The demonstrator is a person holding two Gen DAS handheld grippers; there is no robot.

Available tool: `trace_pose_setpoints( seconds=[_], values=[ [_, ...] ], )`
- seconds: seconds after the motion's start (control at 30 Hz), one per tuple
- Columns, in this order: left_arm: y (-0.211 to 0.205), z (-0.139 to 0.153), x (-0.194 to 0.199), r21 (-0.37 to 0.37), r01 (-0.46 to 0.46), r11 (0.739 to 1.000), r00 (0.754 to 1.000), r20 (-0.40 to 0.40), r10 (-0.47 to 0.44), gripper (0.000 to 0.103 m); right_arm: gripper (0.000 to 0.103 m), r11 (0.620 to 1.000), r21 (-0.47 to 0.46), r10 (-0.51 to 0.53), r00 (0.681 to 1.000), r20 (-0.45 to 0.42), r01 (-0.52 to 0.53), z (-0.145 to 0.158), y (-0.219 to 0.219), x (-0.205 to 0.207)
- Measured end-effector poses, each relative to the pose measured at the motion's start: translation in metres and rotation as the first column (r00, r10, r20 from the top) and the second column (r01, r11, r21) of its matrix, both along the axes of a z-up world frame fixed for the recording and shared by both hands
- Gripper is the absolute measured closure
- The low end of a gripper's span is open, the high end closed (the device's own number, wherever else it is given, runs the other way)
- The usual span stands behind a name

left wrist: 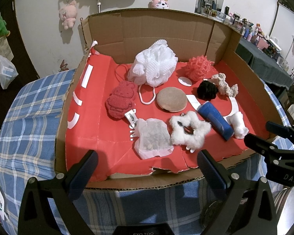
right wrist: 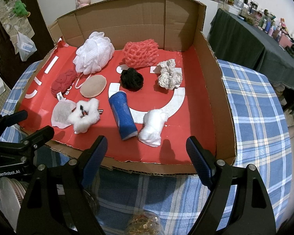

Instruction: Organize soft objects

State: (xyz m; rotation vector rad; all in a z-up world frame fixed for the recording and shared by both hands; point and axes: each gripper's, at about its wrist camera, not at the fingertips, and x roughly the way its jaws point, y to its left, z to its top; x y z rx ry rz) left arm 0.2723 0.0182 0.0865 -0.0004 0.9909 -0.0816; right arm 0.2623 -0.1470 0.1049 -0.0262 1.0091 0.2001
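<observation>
Both the left gripper and right gripper hang spread and empty before the cardboard tray. Just beyond the right gripper lie the white wad and blue roll; farther, the white loofah. Nearest first, pinching gently, seems best.

The red sponge's tag shows only part of its print; shelf clutter is too small to identify.

Both wrist cams sit just off near edge of cardboard tray, tilted down toward its far wall. Left cam nearer tray's left corner, right cam nearer the right. Shared: whole red-lined floor, checked tablecloth, back wall; each catches the other's gripper.
</observation>
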Motion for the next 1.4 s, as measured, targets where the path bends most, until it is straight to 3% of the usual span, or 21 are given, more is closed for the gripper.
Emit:
trace_pose_setpoints(
  seconds=[0.5,0.7,0.87,0.97,1.07,1.27,1.4],
  values=[
    [0.000,0.002,-0.001,-0.004,-0.001,1.000,1.000,0.011,0.001,0.000,0.021,1.000,0.026,0.009,1.000,-0.005,-0.009,0.000,-0.003,0.000],
    [0.008,0.020,-0.014,-0.050,-0.021,0.999,0.999,0.047,0.023,0.000,0.021,0.998,0.063,-0.016,0.998,0.055,0.012,0.027,-0.017,-0.012],
    [0.018,0.060,-0.047,-0.018,-0.049,0.999,0.983,0.177,0.051,0.000,0.021,0.999,0.034,-0.024,0.988,0.153,0.019,0.063,-0.024,-0.046],
    [0.026,0.079,-0.073,-0.052,-0.064,0.997,0.969,0.237,0.074,0.000,0.021,0.999,0.039,-0.024,0.978,0.206,0.016,0.078,-0.030,-0.073],
    [0.024,0.089,-0.104,-0.051,-0.056,0.997,0.951,0.300,0.068,0.000,0.011,0.999,0.039,-0.012,0.966,0.260,0.002,0.083,-0.031,-0.104],
    [0.008,0.082,-0.169,-0.047,-0.011,0.999,0.919,0.394,0.029,0.000,0.009,0.999,0.043,0.007,0.949,0.316,-0.022,0.068,-0.018,-0.163],
    [-0.002,0.059,-0.194,-0.051,0.002,0.999,0.923,0.384,0.018,0.000,0.009,0.999,0.034,-0.003,0.948,0.317,-0.008,0.039,-0.015,-0.189]
  ],
)
